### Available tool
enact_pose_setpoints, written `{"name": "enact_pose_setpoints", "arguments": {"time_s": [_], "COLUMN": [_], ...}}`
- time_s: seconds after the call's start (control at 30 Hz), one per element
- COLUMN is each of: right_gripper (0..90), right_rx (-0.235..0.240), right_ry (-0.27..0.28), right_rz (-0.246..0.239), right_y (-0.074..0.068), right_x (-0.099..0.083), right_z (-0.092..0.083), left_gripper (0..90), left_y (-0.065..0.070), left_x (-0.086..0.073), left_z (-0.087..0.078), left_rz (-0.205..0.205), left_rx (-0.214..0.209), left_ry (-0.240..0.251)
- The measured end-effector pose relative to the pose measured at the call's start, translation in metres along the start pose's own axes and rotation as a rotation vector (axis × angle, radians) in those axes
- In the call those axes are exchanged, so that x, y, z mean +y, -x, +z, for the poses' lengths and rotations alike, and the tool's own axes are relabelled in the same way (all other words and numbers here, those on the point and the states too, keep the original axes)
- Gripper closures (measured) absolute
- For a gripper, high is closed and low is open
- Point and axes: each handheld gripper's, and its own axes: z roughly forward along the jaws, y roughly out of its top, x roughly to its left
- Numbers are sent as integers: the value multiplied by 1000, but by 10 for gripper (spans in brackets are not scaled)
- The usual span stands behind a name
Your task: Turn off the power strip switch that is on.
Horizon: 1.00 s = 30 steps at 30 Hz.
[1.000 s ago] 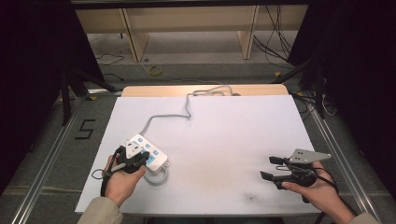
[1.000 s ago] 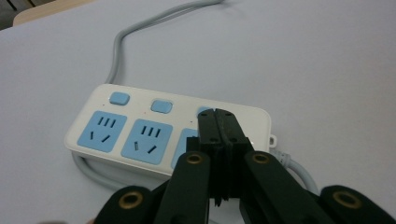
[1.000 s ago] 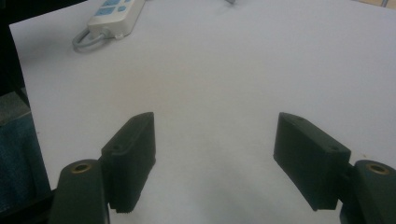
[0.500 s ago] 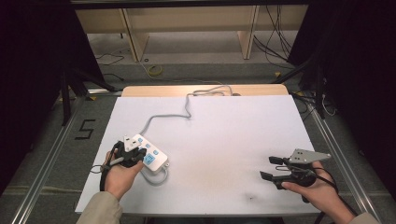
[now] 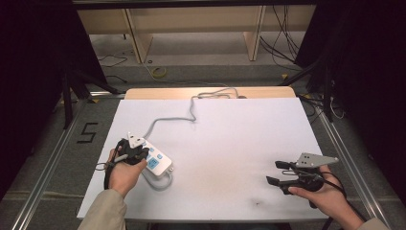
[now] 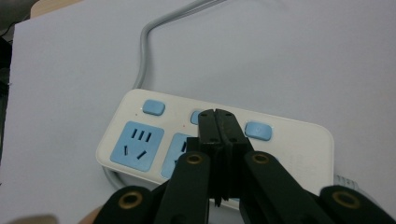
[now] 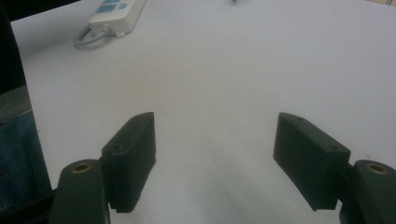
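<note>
Left gripper (image 6: 218, 122): jaws pressed together, nothing between, tips over the blue buttons of the white power strip (image 5: 155, 162) at the table's (image 5: 230, 143) left-near part. No legible writing on the strip. Right gripper (image 7: 215, 154): jaws wide apart, empty. Floor mark "5" (image 5: 87, 132) left of table.

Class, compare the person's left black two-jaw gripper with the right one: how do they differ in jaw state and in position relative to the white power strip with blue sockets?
The left gripper has its jaws pressed together; the right gripper has them wide apart. The left gripper's tips sit over the white power strip with blue sockets and switches, near a blue switch; the right gripper hangs over bare white table, far from the strip. Both are black, hand-held and hold nothing.
</note>
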Motion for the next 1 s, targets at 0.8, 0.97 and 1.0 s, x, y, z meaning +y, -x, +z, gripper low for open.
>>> {"name": "enact_pose_setpoints", "arguments": {"time_s": [0.8,0.97,1.0], "right_gripper": [300,301,300], "right_rx": [1,0,0], "right_ry": [-2,1,1], "right_rz": [2,2,1], "right_y": [0,0,0], "right_x": [0,0,0], "right_z": [0,1,1], "left_gripper": [900,900,900], "left_y": [-14,-15,-15], "left_x": [21,24,24], "left_z": [20,25,26], "left_rz": [-23,-18,-20], "left_rx": [25,30,33], "left_ry": [-25,-33,-36]}}
